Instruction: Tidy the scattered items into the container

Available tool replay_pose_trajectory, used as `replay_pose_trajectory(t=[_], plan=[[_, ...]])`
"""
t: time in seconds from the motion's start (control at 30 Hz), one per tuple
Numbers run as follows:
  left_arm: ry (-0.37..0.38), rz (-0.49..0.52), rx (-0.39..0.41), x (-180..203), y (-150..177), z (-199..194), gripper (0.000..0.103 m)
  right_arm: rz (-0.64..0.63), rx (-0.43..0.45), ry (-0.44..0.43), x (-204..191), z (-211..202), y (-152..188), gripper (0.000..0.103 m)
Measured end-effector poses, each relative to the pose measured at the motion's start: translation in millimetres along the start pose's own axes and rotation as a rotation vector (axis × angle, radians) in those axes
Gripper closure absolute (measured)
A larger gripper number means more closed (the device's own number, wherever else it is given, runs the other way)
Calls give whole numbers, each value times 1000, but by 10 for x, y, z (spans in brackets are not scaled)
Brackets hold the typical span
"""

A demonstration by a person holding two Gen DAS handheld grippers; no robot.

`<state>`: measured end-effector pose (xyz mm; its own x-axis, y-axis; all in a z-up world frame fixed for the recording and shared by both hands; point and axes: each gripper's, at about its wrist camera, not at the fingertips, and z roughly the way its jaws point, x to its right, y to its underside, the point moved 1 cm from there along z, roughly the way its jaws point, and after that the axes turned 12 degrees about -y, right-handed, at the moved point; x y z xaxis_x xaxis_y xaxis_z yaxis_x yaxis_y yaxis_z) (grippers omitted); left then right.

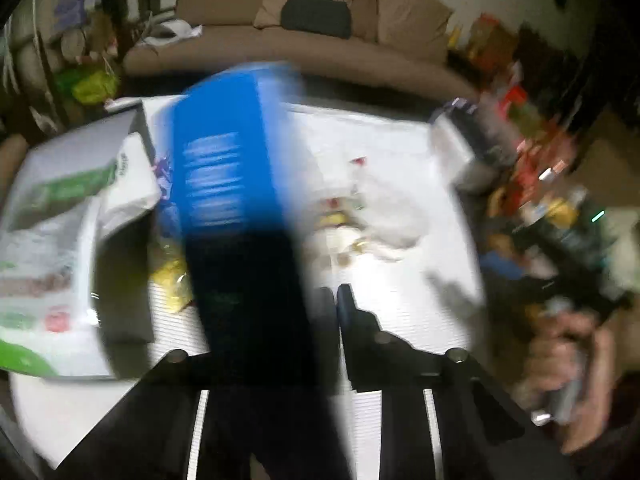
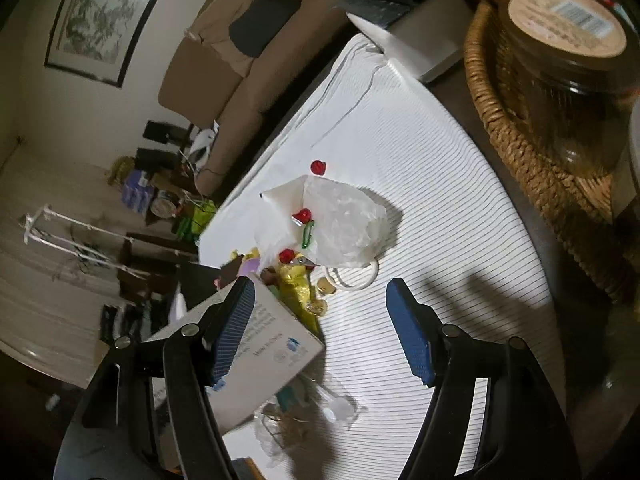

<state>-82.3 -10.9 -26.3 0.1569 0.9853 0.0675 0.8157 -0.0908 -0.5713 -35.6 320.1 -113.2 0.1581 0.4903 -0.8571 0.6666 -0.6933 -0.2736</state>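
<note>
The left tongs [image 1: 320,300] clench the tall blue cardboard box [image 1: 232,152], its long axis upright above the white ribbed surface [image 1: 400,200]; the released right tongs [image 2: 320,328] hover nearer the crumpled white plastic bag [image 2: 344,220].

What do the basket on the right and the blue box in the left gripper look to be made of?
Basket: woven natural fibre, likely wicker or seagrass, matte; braided strands show along its rim. Blue box: probably printed cardboard, slightly glossy, with flat panels and lines of white print, though it is blurred. The left gripper clamps it.
</note>
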Motion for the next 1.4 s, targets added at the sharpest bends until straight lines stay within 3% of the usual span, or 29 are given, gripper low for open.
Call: replay_pose_trajectory(t=[0.13, 0.27, 0.6, 0.73, 0.87, 1.0, 1.1, 1.23, 1.33, 1.4], plan=[[31, -40, 59, -156, -8, -161, 87, -27, -29, 34, -81, 75, 54, 36], [62, -124, 198, -391, -24, -488, 87, -32, -53, 45, -149, 178, 129, 36], [-13, -274, 380, -986, 127, -853, 88, -104, -103, 68, -529, 478, 359, 36], [-50, -318, 404, -1178, 144, -890, 88, -127, -133, 78, -669, 606, 479, 36], [-25, -349, 425, -1286, 161, -933, 88, -130, -177, 57, -780, 804, 581, 36], [-17, -361, 445, -1347, 152, -966, 87, -116, -263, -19, -794, 1285, 690, 35], [-5, -364, 442, -1345, 135, -945, 87, -49, -329, 6, -653, 1654, 824, 35], [-28, -362, 453, -1363, 142, -945, 87, 94, -250, -99, -590, 1805, 1056, 35], [-34, -363, 453, -1352, 144, -939, 87, 78, -282, -7, -576, 1931, 1261, 35], [-18, -374, 452, -1362, 136, -918, 87, 116, -269, -15, -543, 1917, 1304, 35]])
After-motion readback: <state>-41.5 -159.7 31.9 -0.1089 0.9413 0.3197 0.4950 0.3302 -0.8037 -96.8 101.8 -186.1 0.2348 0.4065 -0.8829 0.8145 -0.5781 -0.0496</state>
